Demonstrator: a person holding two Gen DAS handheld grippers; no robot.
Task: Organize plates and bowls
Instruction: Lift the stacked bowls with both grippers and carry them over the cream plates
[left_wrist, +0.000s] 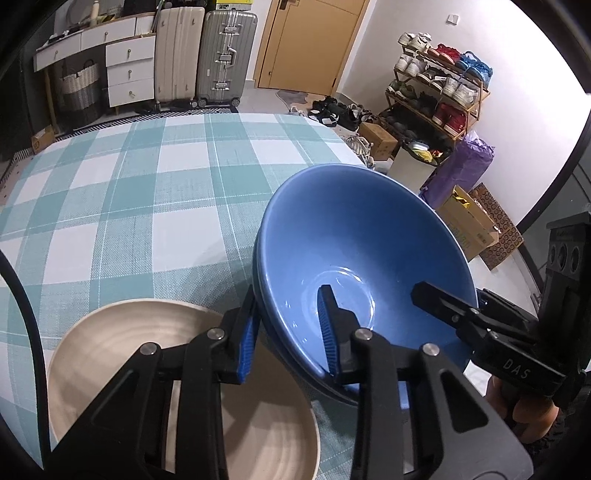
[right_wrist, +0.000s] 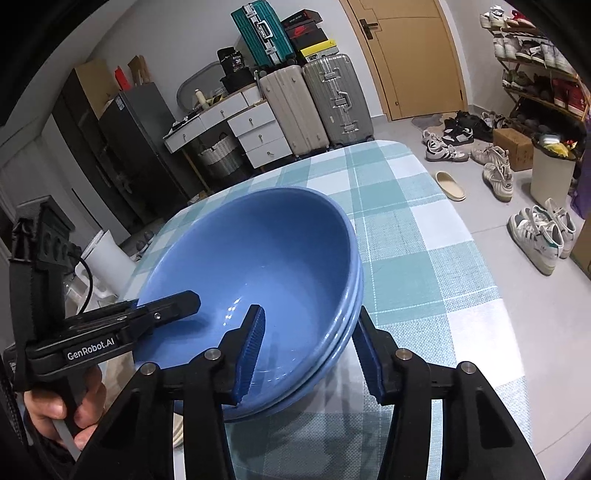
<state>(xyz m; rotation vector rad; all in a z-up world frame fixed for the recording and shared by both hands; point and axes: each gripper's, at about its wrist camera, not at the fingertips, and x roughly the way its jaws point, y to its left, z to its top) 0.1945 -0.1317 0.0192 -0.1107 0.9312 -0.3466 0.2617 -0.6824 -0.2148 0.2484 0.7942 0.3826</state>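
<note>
- Both tongs work on one stack of blue bowls (left_wrist: 354, 236) that stands on the checked cloth (left_wrist: 129, 184), near the table's edge.
- Left tongs (left_wrist: 290, 336) pinch the rim on the side next to the beige plate (left_wrist: 122, 350): one finger is inside the top bowl, the other outside, and the pads seem to press on the wall.
- Right tongs (right_wrist: 308, 350) straddle the opposite rim in the same way. The inner pad touches the glaze, but a small gap shows at the outer pad, so this grip is probably not yet complete.
- In the right view two, perhaps three, rims (right_wrist: 351, 295) lie one on another; the exact number is not clear.
- The bowls look like glazed ceramic: stiff, quite heavy as a stack, slippery and easy to chip.
- The rim is the only place where fingers can take hold. Two grips on opposite sides are a good choice, because one grip alone would let the stack tilt and slide.
- If the pads catch only the top bowl, it may come up alone; this risk is real with nested bowls.
- The plate lies just beside the stack, at its left, partly under the left tongs.
</note>
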